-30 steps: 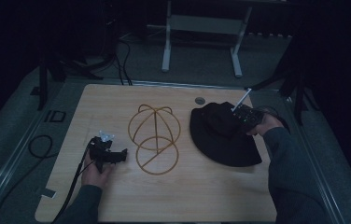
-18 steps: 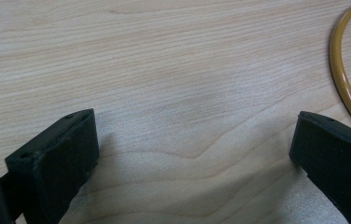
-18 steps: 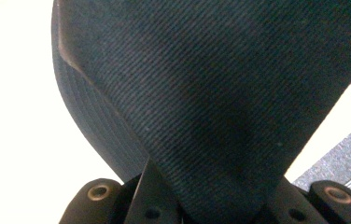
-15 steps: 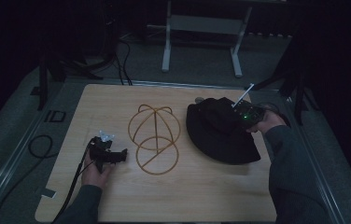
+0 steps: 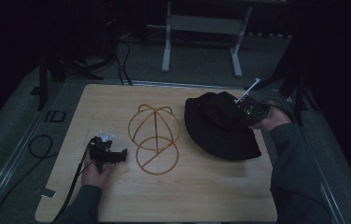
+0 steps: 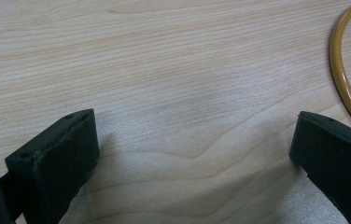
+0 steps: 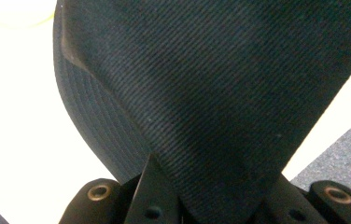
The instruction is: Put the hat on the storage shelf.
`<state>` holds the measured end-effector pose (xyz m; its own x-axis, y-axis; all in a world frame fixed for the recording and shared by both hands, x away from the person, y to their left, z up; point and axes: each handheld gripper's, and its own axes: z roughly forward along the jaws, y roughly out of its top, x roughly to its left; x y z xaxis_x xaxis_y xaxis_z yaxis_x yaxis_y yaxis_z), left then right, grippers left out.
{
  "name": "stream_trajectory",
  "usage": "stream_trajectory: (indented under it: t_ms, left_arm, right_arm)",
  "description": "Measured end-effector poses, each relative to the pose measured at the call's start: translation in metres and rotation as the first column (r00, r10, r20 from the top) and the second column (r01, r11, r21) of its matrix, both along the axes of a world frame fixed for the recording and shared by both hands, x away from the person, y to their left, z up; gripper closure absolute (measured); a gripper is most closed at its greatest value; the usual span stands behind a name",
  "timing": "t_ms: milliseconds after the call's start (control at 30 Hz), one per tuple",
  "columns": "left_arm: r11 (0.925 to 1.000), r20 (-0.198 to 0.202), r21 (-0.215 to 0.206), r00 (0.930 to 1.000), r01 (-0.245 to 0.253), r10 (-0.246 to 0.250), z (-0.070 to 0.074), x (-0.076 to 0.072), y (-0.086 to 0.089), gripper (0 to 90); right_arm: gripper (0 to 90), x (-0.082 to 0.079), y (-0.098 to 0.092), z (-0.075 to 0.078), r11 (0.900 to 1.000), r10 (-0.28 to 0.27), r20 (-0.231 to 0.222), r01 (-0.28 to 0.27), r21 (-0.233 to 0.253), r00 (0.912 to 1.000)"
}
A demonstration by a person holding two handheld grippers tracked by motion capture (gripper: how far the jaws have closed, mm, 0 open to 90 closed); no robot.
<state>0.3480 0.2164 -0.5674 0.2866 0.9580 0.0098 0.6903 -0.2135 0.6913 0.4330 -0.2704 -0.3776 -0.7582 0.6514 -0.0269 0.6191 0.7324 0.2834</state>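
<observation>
On the table: a black hat (image 5: 222, 126) lies at the right side, and a yellow wire stand (image 5: 154, 138) sits in the middle, just beside the hat.
Table: pale wood (image 5: 211, 186), bare in front of the stand.
Hat: soft dark cloth (image 7: 220, 93); its brim is bunched up where it goes down between the jaws in the right gripper view.
Right gripper: the right gripper (image 5: 253, 112) is at the hat's far right edge, clamped on the cloth.
Left gripper: the left gripper (image 5: 117, 155) rests low on the table just left of the stand, its jaws wide apart with nothing between them (image 6: 192, 154).
Stand: a round ring at the bottom with a wire dome behind it; a bit of the ring (image 6: 344, 74) curves past the left gripper.
Step now: it looks like lifting the hat to put it on the stand.
How to do it well: keep a firm pinch, lift the hat high enough to clear the wire dome, and bring it over slowly.
Left hand's job: hold the ring down so the light stand does not slide.
Watch out: a soft hat can flop and catch on a wire.
</observation>
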Motion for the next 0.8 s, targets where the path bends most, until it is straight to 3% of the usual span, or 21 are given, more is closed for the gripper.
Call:
stream_trajectory:
  t_ms: [800]
  left_arm:
    - [1.0,-0.003,0.001,1.0,0.0,0.0,0.0,0.0,0.0,1.5]
  right_arm:
    - [86.7,-0.013,0.001,0.051,0.998,0.056,0.064,-0.057,0.005,0.9963]
